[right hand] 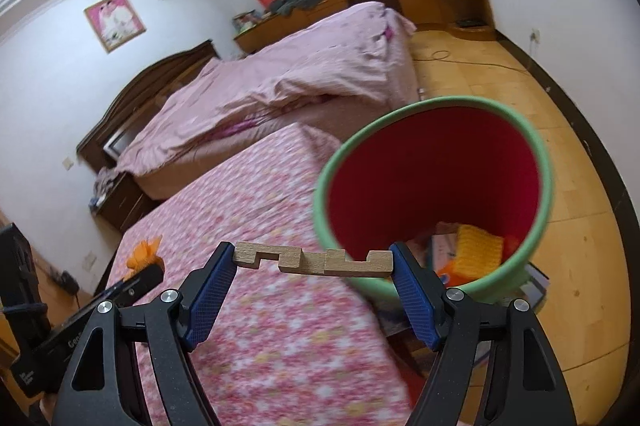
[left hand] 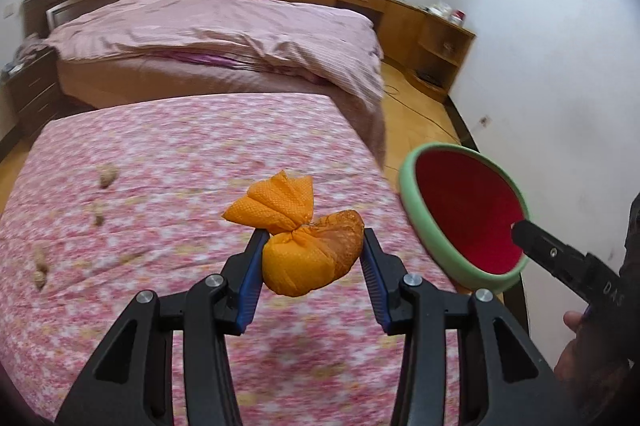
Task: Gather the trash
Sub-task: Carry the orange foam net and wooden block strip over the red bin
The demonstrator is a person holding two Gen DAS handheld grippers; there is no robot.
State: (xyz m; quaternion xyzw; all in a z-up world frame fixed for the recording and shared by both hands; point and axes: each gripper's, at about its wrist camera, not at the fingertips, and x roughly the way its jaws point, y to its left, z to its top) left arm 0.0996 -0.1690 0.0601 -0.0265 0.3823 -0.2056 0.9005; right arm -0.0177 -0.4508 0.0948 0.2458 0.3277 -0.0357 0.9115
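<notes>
My left gripper is shut on an orange cloth bundle, held above the pink floral bed. Several peanut shells lie on the bed to the left. A green bin with a red inside stands past the bed's right edge; my right gripper shows in front of it. In the right wrist view my right gripper is shut on a notched wooden block, held just before the bin, which holds an orange-yellow item. The left gripper and its bundle show at left.
A second bed with a pink quilt lies beyond. Wooden cabinets line the far wall under the window. A nightstand stands at left. Wooden floor runs to the right, with a cable across it.
</notes>
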